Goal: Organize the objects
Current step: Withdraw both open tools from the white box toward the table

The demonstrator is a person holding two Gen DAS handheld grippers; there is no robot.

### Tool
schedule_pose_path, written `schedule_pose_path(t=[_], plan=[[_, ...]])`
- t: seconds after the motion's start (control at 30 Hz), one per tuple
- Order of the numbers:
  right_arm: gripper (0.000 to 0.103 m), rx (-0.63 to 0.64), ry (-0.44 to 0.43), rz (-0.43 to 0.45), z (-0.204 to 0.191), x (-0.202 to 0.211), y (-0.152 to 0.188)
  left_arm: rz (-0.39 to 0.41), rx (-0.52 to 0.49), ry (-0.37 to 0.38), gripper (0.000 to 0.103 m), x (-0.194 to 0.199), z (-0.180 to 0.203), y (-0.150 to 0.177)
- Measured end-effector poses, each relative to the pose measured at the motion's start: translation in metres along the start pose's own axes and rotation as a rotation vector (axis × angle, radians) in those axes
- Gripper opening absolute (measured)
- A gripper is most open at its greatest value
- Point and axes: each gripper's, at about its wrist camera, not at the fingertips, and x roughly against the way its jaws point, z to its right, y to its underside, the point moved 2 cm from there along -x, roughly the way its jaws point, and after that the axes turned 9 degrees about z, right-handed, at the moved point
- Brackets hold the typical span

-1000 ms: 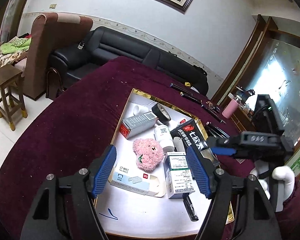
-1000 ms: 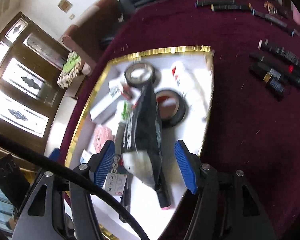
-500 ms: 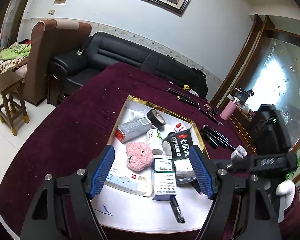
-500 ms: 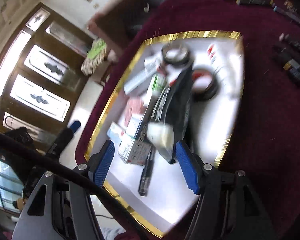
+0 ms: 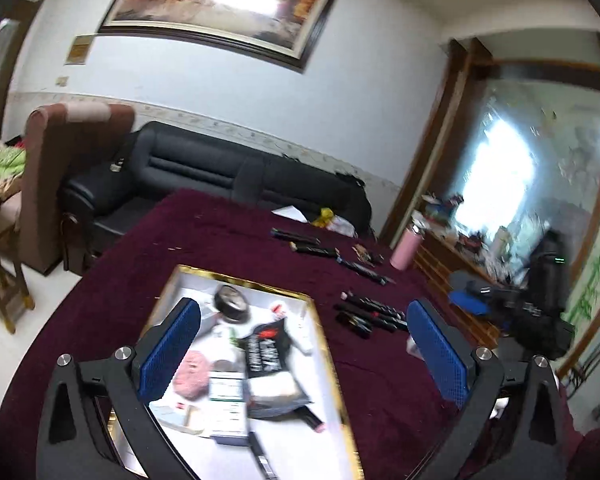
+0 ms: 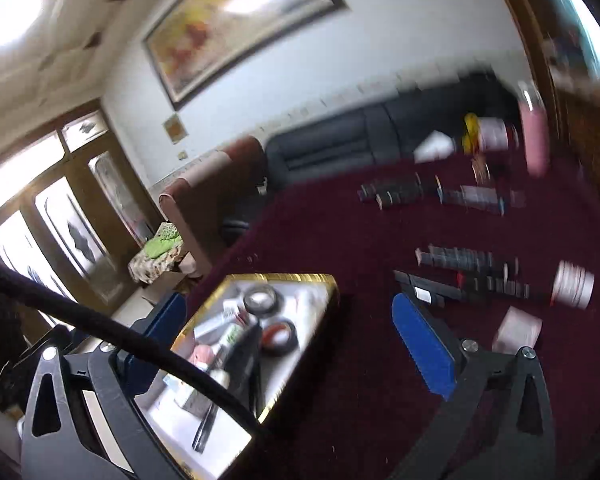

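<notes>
Both tongs, left gripper (image 5: pixel 300 354) and right gripper (image 6: pixel 288 344), have just sprung wide, empty, above the gold-rimmed tray (image 5: pixel 332 364) of clutter; swinging blind could scatter the markers (image 6: pixel 466 268) ahead.

A tray (image 5: pixel 332 360) is set on the desk (image 5: pixel 228 240), with a pouch (image 5: pixel 266 350), boxes and a tape roll (image 5: pixel 230 304) lying in it. Pens (image 5: pixel 370 314) are laid right of the tray. A sofa (image 5: pixel 220 172) is placed behind the desk.
</notes>
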Motion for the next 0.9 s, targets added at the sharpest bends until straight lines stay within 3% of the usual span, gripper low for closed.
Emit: schedule_pose_path(t=[0.2, 0.47, 0.67, 0.77, 0.9], plan=[[0.103, 0.032, 0.168, 0.058, 0.050, 0.024, 0.006, -0.164, -0.038, 0.046, 0.101, -0.038, 0.044, 0.021], [0.103, -0.153, 0.307, 0.086, 0.159, 0.074, -0.014, -0.397, -0.110, 0.155, 0.101, -0.112, 0.122, 0.078], [0.103, -0.187, 0.469, 0.115, 0.225, 0.093, -0.011, -0.582, -0.201, 0.229, 0.100, -0.167, 0.173, 0.124], [0.103, -0.242, 0.474, 0.111, 0.251, 0.089, -0.006, -0.644, -0.230, 0.244, 0.100, -0.195, 0.197, 0.140], [0.103, -0.290, 0.448, 0.076, 0.270, 0.081, 0.000, -0.646, -0.290, 0.267, 0.100, -0.226, 0.226, 0.139]])
